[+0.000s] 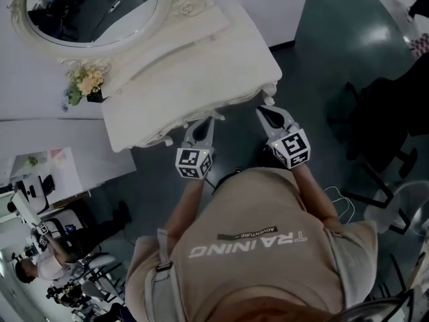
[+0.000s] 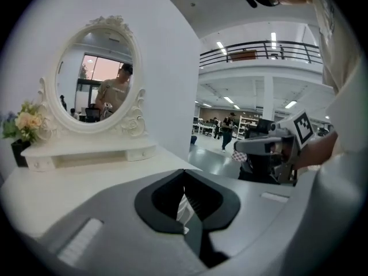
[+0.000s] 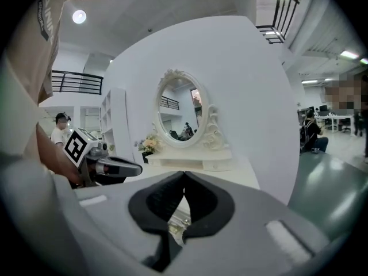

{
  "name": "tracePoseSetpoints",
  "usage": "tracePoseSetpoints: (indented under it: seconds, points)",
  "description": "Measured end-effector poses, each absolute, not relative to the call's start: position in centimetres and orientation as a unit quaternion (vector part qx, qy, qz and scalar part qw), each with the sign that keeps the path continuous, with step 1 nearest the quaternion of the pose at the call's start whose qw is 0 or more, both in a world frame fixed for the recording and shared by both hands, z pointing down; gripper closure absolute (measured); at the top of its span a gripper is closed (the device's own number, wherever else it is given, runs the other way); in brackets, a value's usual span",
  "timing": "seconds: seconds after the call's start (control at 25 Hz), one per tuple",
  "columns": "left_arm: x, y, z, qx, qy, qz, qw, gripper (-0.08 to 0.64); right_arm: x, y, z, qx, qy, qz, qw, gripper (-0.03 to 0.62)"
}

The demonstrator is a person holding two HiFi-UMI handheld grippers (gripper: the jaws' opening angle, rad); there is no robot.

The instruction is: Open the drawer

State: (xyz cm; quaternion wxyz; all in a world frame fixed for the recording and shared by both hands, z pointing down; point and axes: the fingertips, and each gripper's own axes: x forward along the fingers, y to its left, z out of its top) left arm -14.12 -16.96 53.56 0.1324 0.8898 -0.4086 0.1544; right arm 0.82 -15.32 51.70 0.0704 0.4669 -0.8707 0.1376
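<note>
A white dressing table [image 1: 201,59] with an oval mirror [image 1: 87,9] stands in front of me. The overhang of its top mostly hides the drawer front; only the carved front edge [image 1: 164,137] shows. My left gripper [image 1: 205,122] is shut and empty, its tips just short of that front edge. My right gripper [image 1: 263,113] is also shut and empty, near the table's front right corner [image 1: 269,94]. In the left gripper view the shut jaws [image 2: 184,172] point over the tabletop [image 2: 86,180]. In the right gripper view a small metal fitting [image 3: 180,222] shows low between the shut jaws [image 3: 184,173].
A vase of flowers [image 1: 84,82] stands on the table's raised shelf [image 2: 86,152], which has small drawers. A dark office chair [image 1: 382,116] stands on the floor to the right, a white wire object [image 1: 338,203] nearer me. People move about in the hall behind.
</note>
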Motion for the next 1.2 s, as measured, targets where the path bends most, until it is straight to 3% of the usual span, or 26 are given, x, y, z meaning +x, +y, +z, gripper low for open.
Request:
tracePoseSetpoints:
  seconds: [0.2, 0.76, 1.2]
  points:
    - [-12.9, -20.6, 54.7, 0.848, -0.475, 0.113, 0.205, 0.552, 2.7, -19.0, 53.7, 0.425, -0.891, 0.108, 0.118, 0.589]
    - [-11.8, -24.8, 59.3, 0.842, -0.474, 0.143, 0.215, 0.552, -0.3, -24.2, 58.3, 0.345, -0.915, 0.136, 0.158, 0.589]
    - [-16.3, -31.1, 59.4, 0.870, -0.435, 0.117, 0.200, 0.552, -4.5, -29.9, 54.1, 0.383, -0.899, 0.133, 0.166, 0.589]
